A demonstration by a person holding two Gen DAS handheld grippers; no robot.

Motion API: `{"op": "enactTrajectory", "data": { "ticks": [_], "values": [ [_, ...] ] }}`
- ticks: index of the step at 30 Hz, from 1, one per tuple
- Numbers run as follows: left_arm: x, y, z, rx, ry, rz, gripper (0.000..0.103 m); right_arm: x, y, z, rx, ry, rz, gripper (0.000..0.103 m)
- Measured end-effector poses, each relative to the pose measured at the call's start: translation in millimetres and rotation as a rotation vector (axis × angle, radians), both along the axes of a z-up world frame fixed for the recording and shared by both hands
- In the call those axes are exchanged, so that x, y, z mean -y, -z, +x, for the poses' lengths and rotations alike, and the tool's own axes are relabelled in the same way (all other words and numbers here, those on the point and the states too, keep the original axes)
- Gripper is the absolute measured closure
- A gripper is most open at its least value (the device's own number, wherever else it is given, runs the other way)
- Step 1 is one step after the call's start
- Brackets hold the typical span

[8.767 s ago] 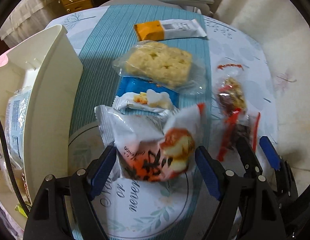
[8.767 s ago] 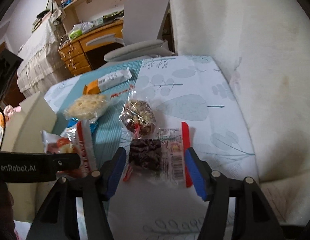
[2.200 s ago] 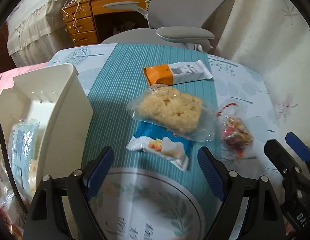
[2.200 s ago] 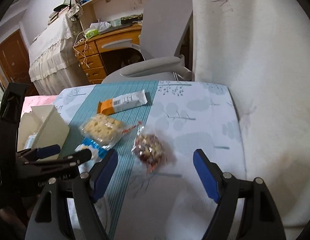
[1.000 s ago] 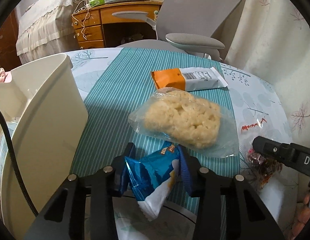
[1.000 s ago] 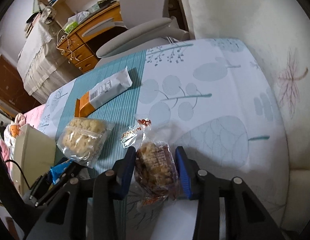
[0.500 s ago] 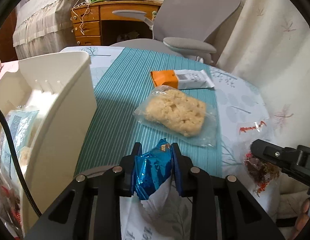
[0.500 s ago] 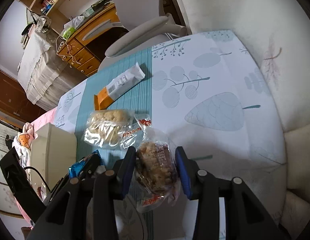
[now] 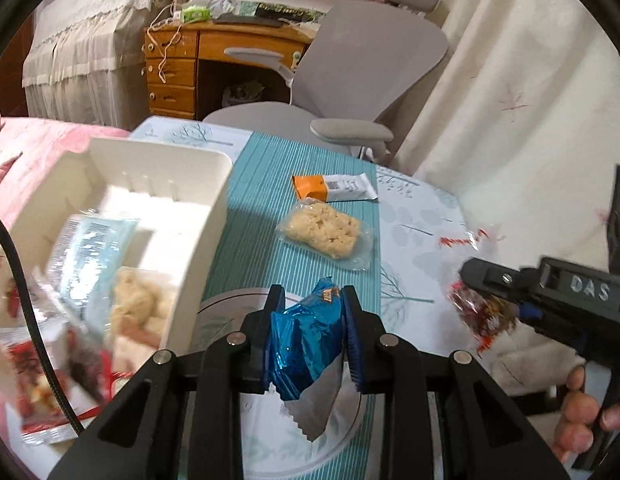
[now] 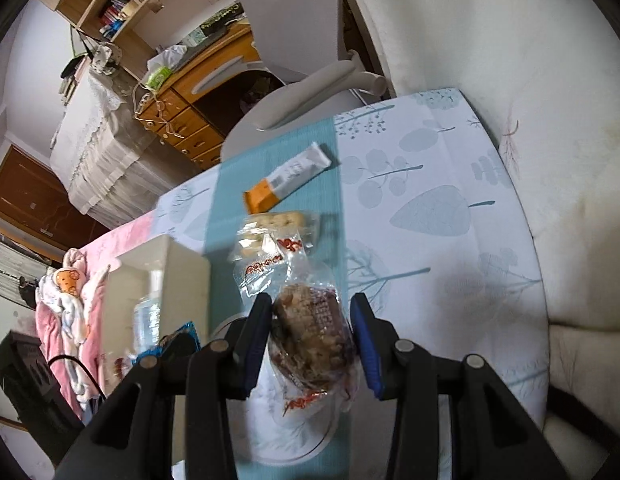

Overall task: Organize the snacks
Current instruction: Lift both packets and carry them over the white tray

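Note:
My left gripper is shut on a blue foil snack packet, held up above the table. My right gripper is shut on a clear-wrapped brown nut cake, also lifted; it shows in the left wrist view as a black arm with the nut cake at its tip. A white bin on the left holds several snack packs. On the teal runner lie a pale rice crispy bar and an orange-and-white bar.
A round plate lies under the left gripper. A grey office chair stands behind the table, with a wooden desk beyond it. A pale curtain hangs on the right. A hand grips the right handle.
Both grippers have risen from the table with their snacks. The left one has swung toward the white bin, whose inside now shows more.

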State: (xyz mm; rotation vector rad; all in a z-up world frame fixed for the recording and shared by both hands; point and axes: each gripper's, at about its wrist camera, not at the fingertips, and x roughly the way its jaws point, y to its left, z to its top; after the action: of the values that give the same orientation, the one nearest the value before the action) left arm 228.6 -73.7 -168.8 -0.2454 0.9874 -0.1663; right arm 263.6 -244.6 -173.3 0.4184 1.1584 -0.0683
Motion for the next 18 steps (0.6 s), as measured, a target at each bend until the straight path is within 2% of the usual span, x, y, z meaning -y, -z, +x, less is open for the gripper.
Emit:
{"op": "enactTrajectory", "data": {
  "ticks": [7,12,18],
  "values": [
    [-30,-40,-41,0.074,-0.02,0.015,0.077,-40,-23,-14,0.002,-0.057,0.079,0.062],
    [-58,-52,-53,0.078,-0.047,-0.011,0.077,-72,-20,-22,-0.022,-0.096,0.167,0.062],
    [-95,-59,-56,0.095,-0.048,-0.013,0.077,-110,-15,-26,-0.048,-0.105,0.196,0.062]
  ]
}}
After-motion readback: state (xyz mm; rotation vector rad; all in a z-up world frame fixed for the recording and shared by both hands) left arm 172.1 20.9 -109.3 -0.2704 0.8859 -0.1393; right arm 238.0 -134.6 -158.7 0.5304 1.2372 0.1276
